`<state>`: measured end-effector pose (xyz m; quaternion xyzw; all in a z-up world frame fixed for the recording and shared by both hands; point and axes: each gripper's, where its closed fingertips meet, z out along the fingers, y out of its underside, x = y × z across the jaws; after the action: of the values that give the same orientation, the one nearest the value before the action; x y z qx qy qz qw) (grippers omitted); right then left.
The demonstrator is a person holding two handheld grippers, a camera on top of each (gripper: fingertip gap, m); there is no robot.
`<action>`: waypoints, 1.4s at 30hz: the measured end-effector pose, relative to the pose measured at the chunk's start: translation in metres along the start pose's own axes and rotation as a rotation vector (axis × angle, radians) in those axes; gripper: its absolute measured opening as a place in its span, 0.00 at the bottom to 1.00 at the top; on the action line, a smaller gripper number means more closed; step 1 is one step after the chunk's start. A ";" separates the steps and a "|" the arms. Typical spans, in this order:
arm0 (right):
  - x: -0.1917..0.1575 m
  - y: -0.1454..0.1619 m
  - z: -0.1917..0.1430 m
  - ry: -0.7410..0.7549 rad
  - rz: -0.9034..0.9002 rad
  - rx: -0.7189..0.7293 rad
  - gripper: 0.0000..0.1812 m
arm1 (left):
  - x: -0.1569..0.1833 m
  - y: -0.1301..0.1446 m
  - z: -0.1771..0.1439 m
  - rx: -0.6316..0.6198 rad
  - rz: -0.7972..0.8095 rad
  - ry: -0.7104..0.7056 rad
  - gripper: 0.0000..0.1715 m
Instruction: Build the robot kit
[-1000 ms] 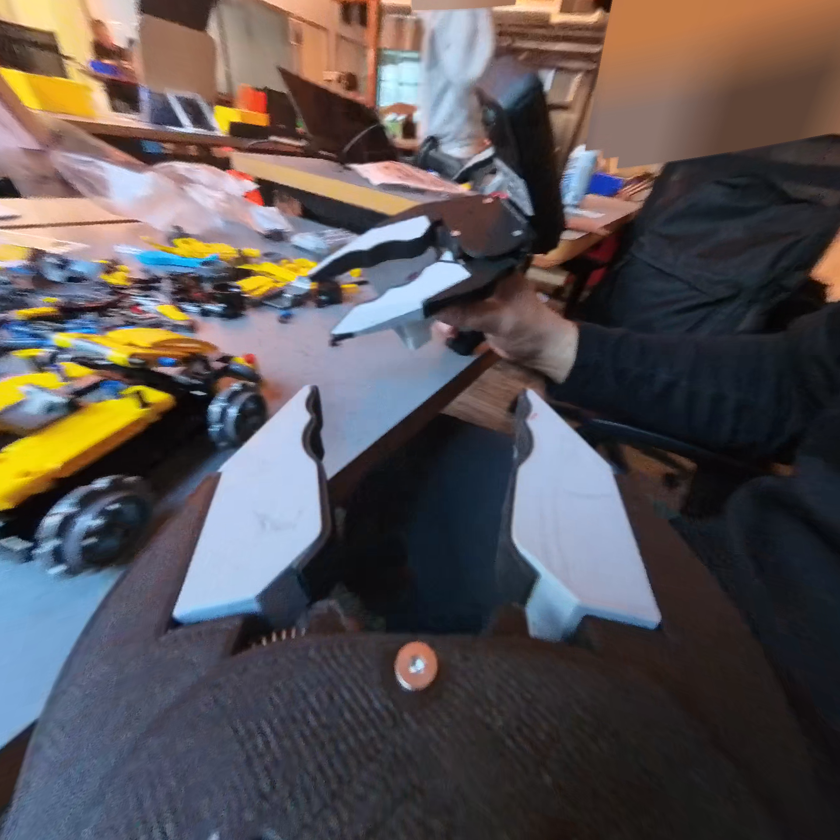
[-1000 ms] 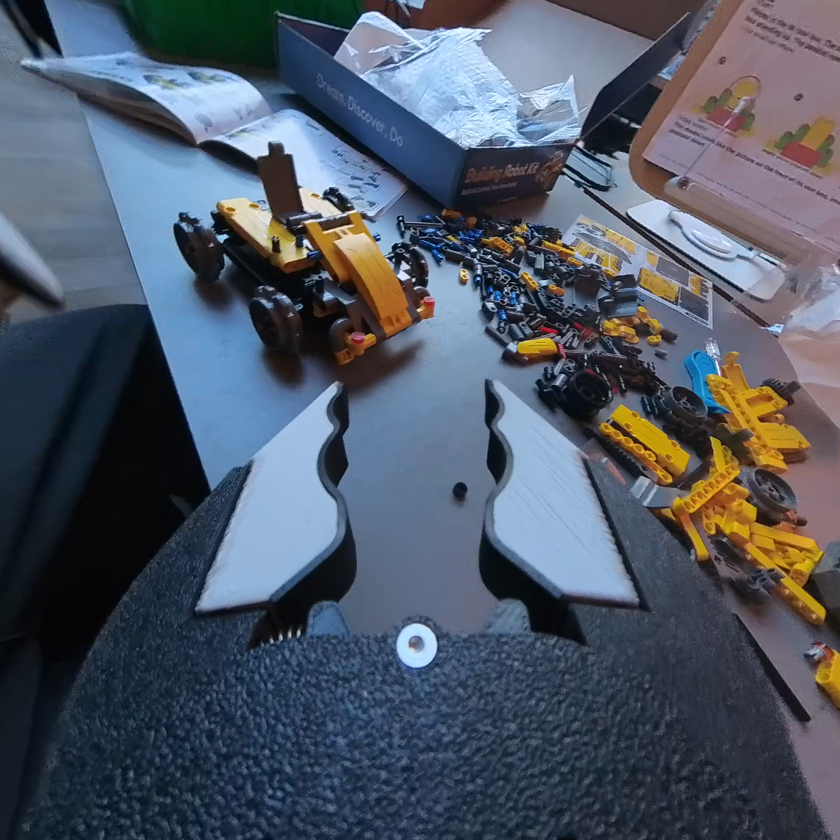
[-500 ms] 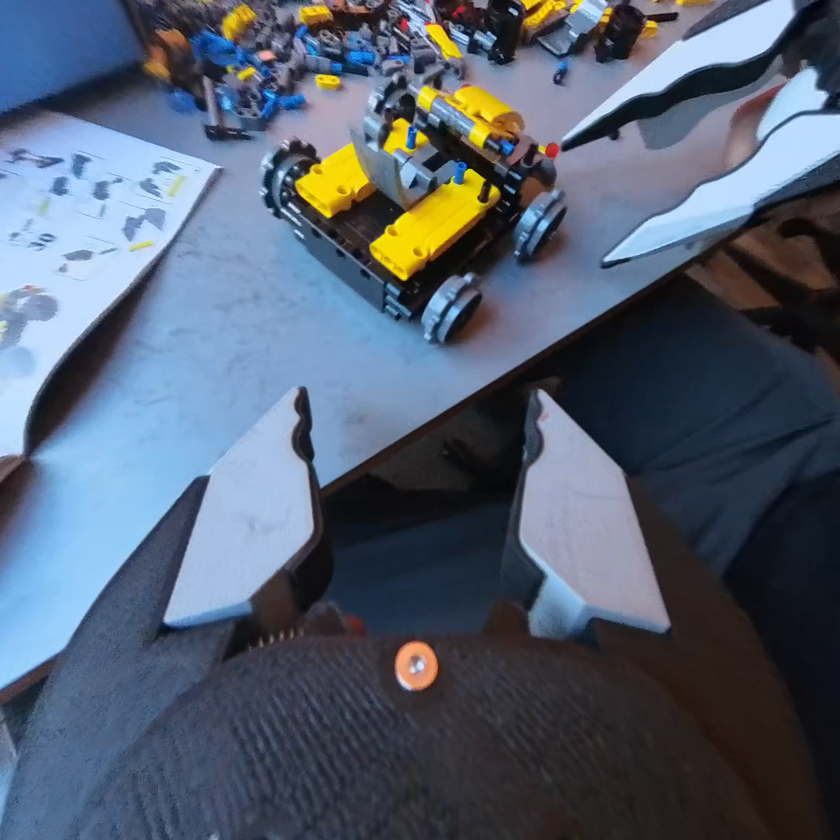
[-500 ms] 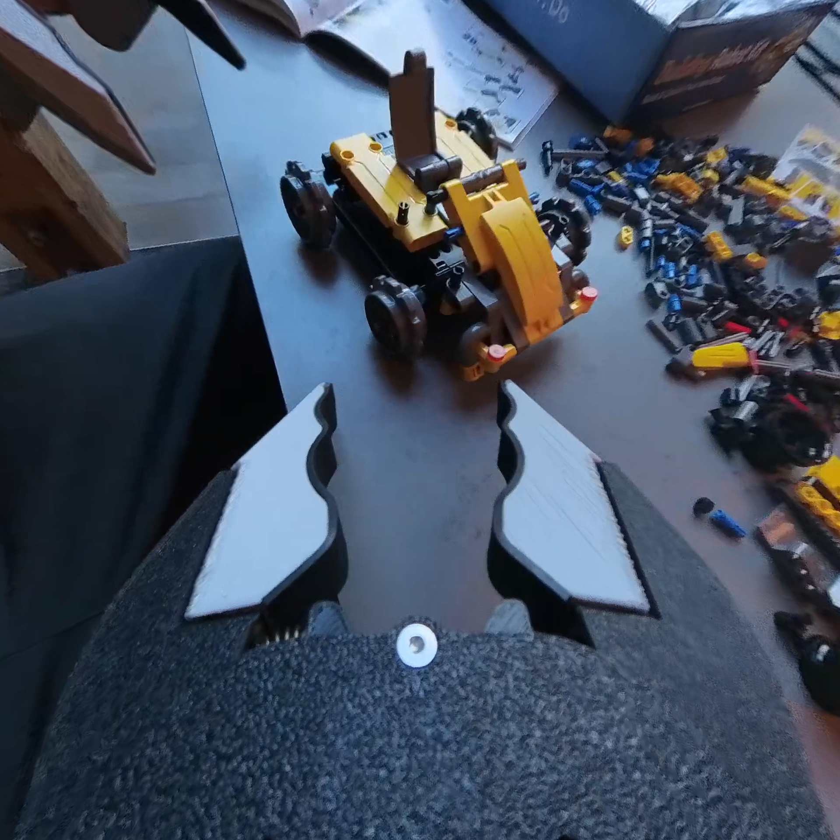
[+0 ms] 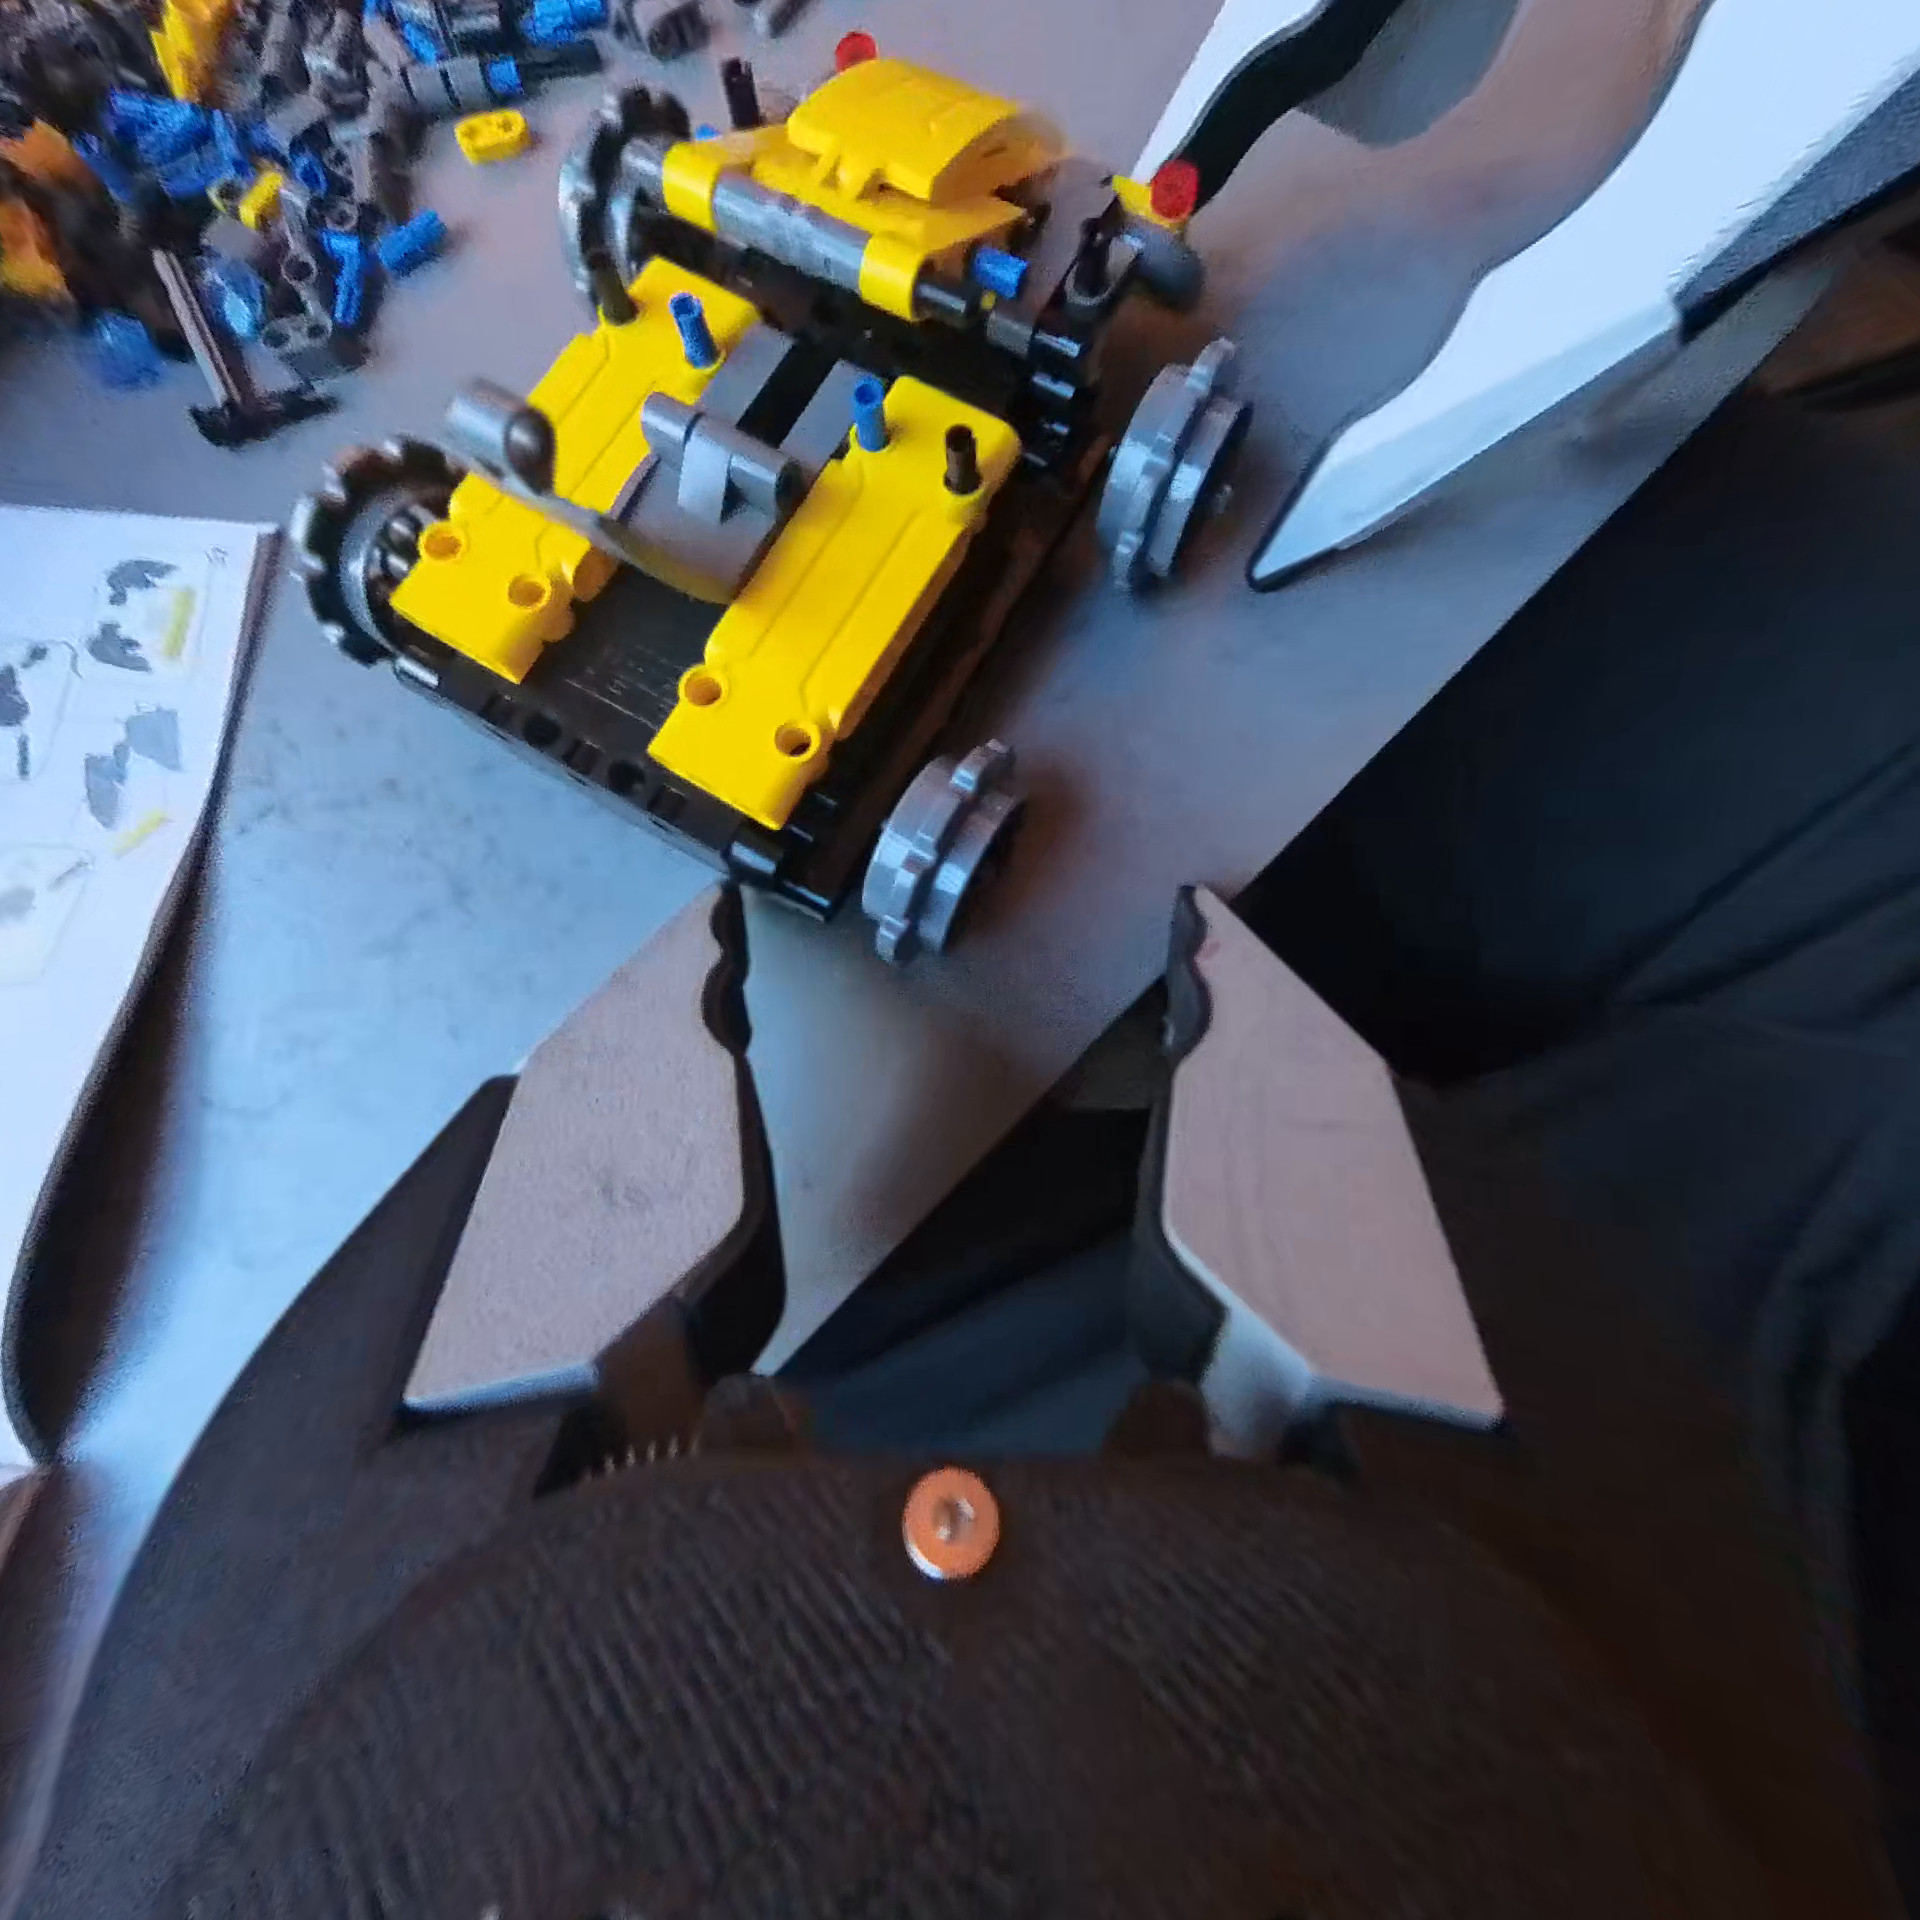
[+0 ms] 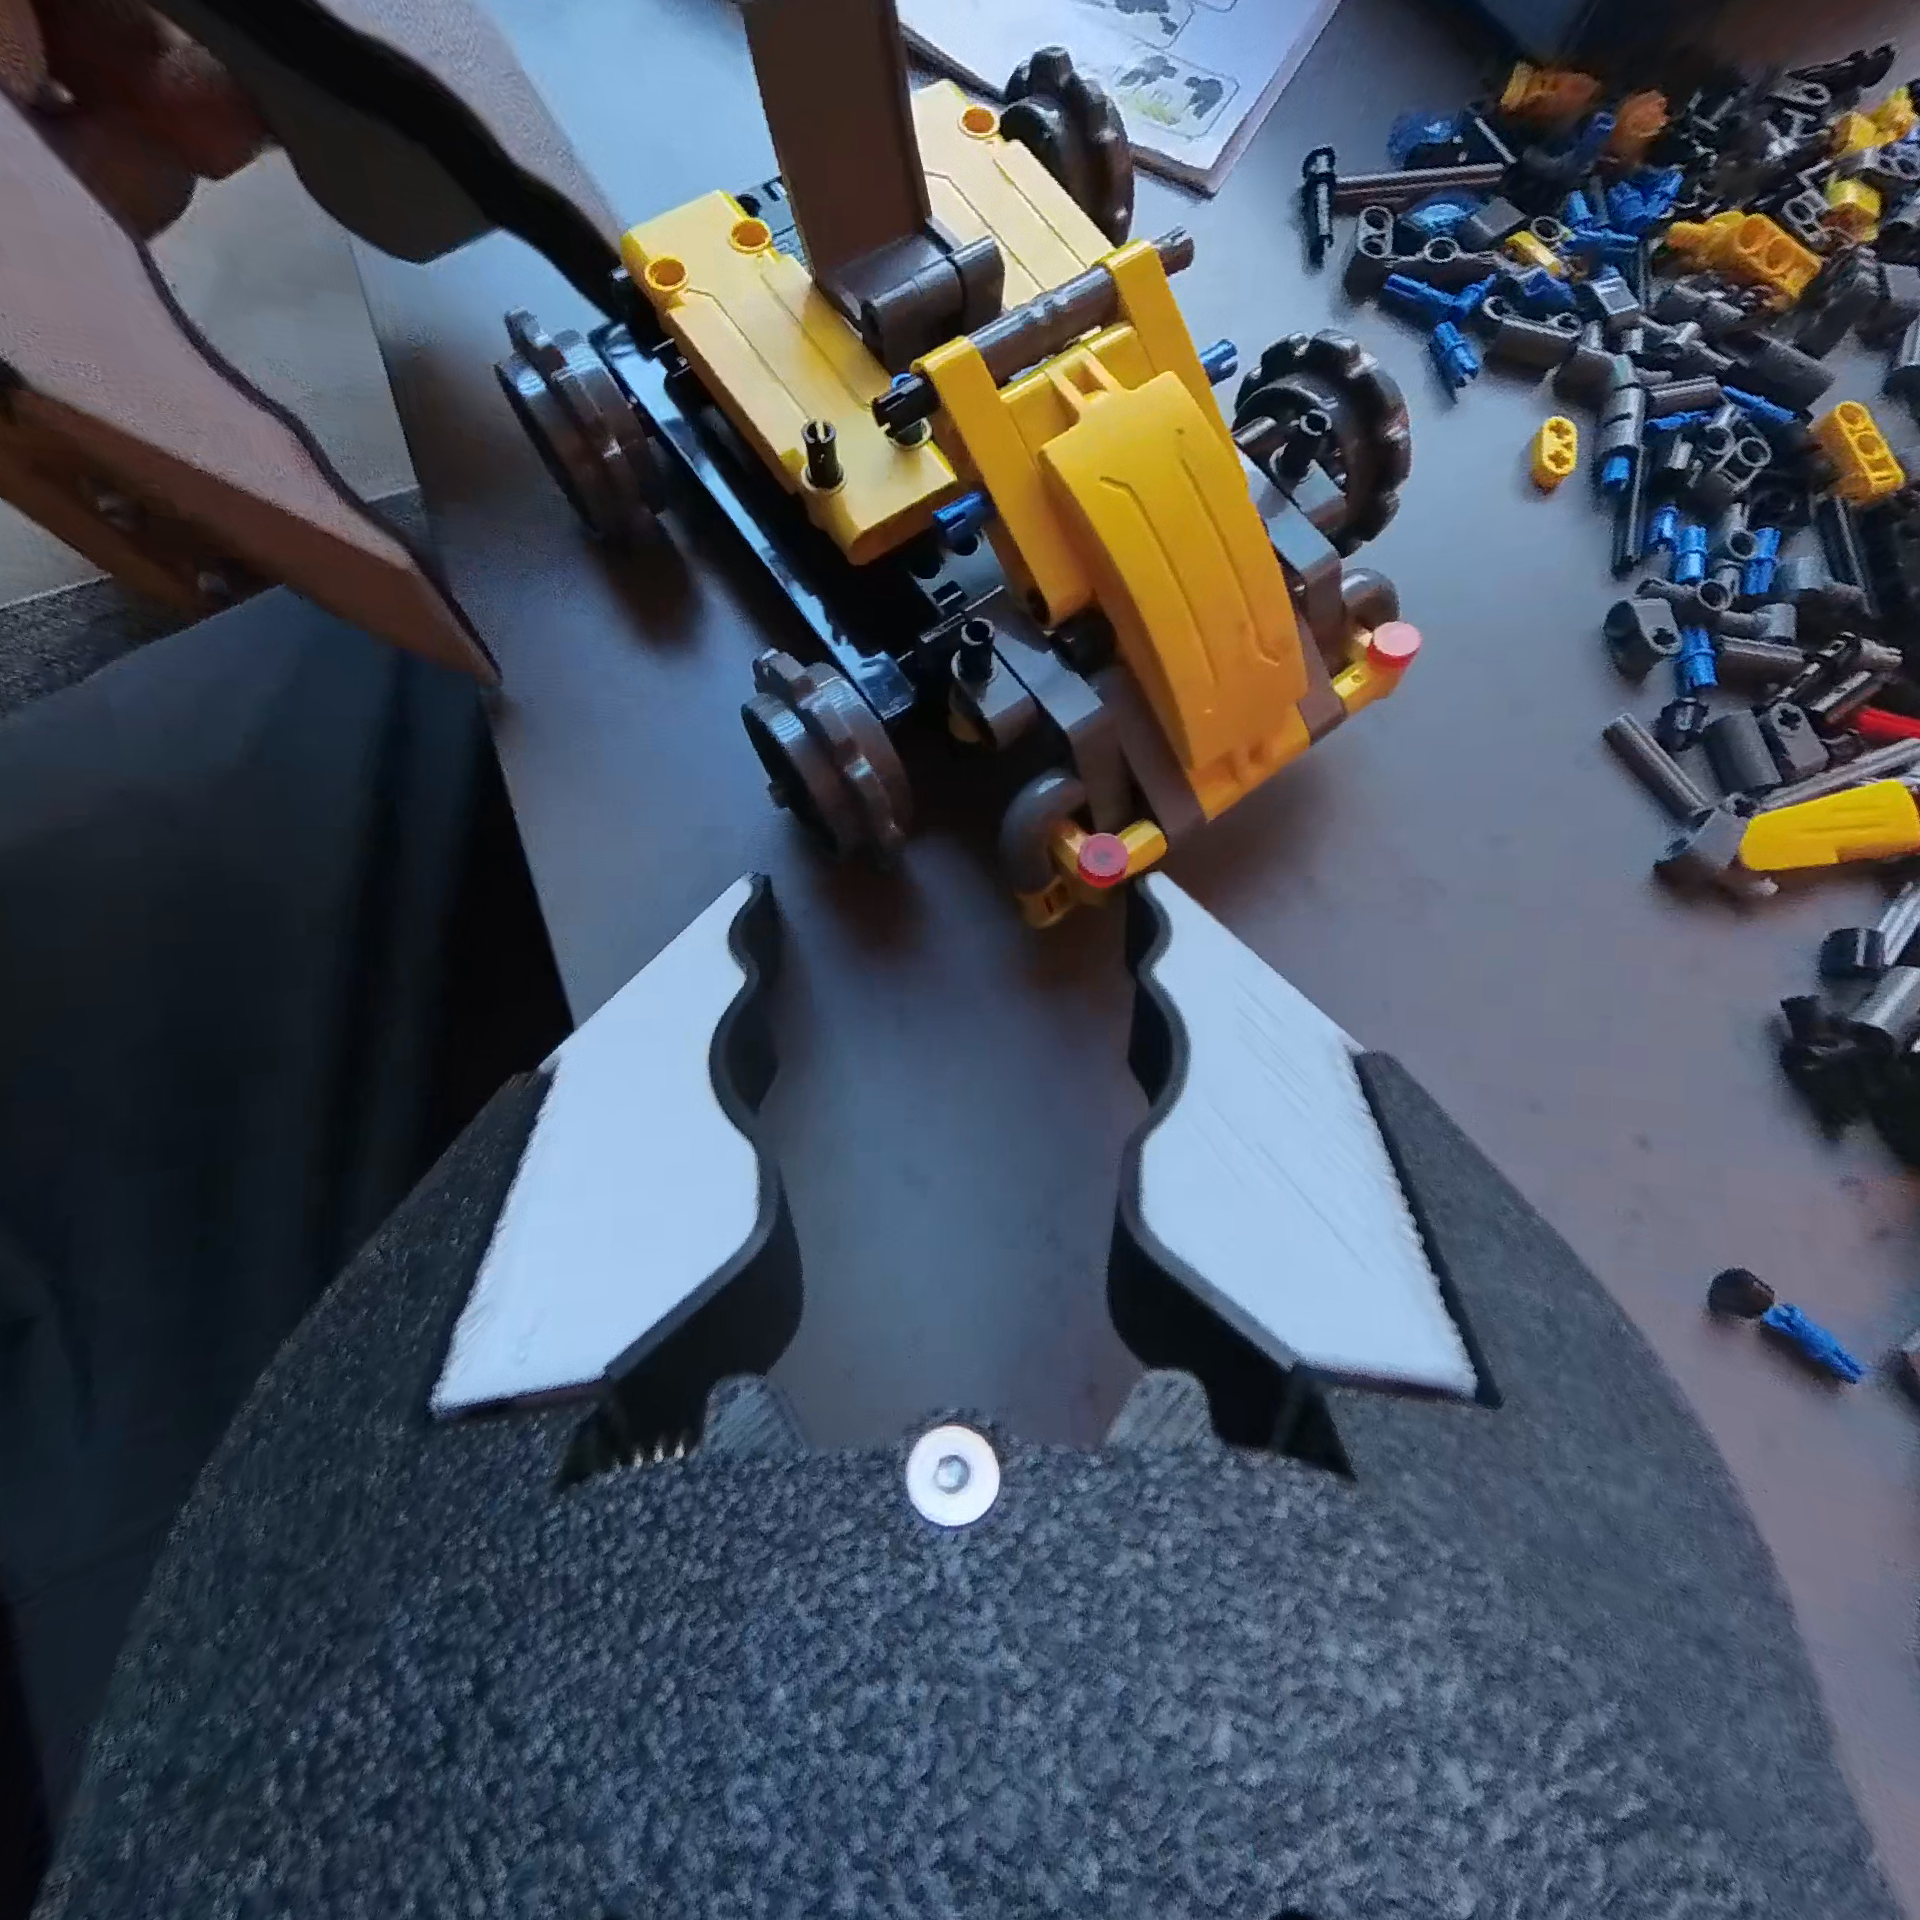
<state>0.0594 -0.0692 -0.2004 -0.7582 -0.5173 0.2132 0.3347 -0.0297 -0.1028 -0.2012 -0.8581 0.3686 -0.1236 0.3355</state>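
right now both grippers sit close to a yellow and black toy car [image 5: 748, 499] built of bricks, standing on a grey table [image 5: 395, 935] near its edge. the left gripper [image 5: 956, 935] is spread open and empty, its tips just beside the car's rear and a grey wheel [image 5: 940, 847]. the right gripper [image 6: 951, 904] is open and empty too, one tip just beside the car's front bumper [image 6: 1101, 857]. loose bricks [image 6: 1683, 343] lie scattered beyond, and a booklet [image 5: 94, 727] lies to the left.
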 end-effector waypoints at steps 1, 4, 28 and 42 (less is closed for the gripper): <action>0.001 0.000 0.000 0.000 0.007 -0.001 0.37 | -0.002 -0.001 0.000 0.004 0.015 -0.011 0.47; 0.001 0.001 0.002 -0.024 0.035 -0.012 0.38 | -0.004 -0.005 0.004 0.032 0.009 -0.003 0.48; 0.010 -0.023 -0.038 0.212 -0.081 0.141 0.40 | 0.011 -0.036 -0.028 0.264 0.205 -0.182 0.27; 0.026 -0.044 -0.063 0.250 -0.063 0.158 0.27 | 0.026 -0.056 -0.045 0.309 0.264 -0.128 0.22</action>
<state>0.0827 -0.0529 -0.1250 -0.7334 -0.4768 0.1467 0.4618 -0.0013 -0.1153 -0.1317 -0.7467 0.4325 -0.0790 0.4992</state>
